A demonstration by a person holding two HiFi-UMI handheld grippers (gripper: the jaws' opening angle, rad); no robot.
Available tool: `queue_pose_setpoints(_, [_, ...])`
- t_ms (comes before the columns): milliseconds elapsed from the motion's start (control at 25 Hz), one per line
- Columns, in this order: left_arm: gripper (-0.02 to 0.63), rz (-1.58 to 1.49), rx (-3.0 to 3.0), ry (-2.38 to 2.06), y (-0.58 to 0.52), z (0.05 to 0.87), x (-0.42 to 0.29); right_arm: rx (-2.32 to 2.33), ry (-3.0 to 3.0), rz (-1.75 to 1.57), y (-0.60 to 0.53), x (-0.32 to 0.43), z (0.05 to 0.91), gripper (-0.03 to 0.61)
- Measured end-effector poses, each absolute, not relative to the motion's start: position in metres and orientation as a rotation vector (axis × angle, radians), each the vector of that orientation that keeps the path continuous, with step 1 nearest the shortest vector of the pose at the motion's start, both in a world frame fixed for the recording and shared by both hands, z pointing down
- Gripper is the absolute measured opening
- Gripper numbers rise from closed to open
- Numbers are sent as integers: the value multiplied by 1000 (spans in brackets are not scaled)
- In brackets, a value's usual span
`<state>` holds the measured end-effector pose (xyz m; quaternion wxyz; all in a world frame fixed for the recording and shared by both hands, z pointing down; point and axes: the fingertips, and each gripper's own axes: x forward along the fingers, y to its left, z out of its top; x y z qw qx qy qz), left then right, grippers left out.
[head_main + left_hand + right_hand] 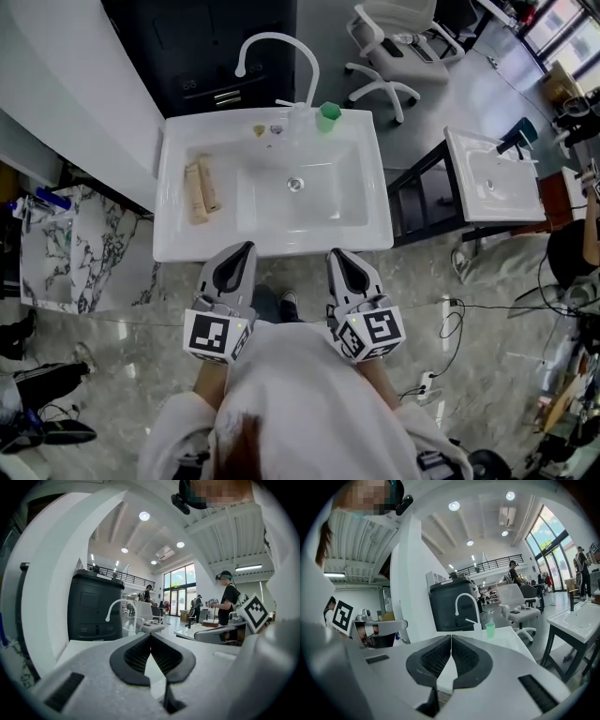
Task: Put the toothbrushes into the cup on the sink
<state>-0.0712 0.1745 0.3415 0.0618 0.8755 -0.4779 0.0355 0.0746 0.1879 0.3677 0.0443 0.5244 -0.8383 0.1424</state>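
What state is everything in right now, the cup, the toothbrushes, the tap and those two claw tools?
Green cup: upright on the sink's back rim, no toothbrush visible in it.
Toothbrushes: two, lying side by side on the sink's left ledge.
Tap: no water seen running.
Left gripper: shut, empty, near the sink's front edge.
Right gripper: shut, empty, near the sink's front edge.

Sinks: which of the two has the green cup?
The big middle sink: the green cup stands on its back rim beside the white tap. The small sink at right has none.
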Motion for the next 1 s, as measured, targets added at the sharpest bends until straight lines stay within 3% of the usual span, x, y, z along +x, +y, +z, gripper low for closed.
queue_pose_setpoints(400, [14, 118, 2606, -1471, 129, 351, -89, 1558, -2570, 489, 140, 54, 376, 12])
queue_pose_setpoints(1000, [14, 154, 2569, -1488, 25, 360, -172, 1465, -2625, 484, 39, -43, 370, 13])
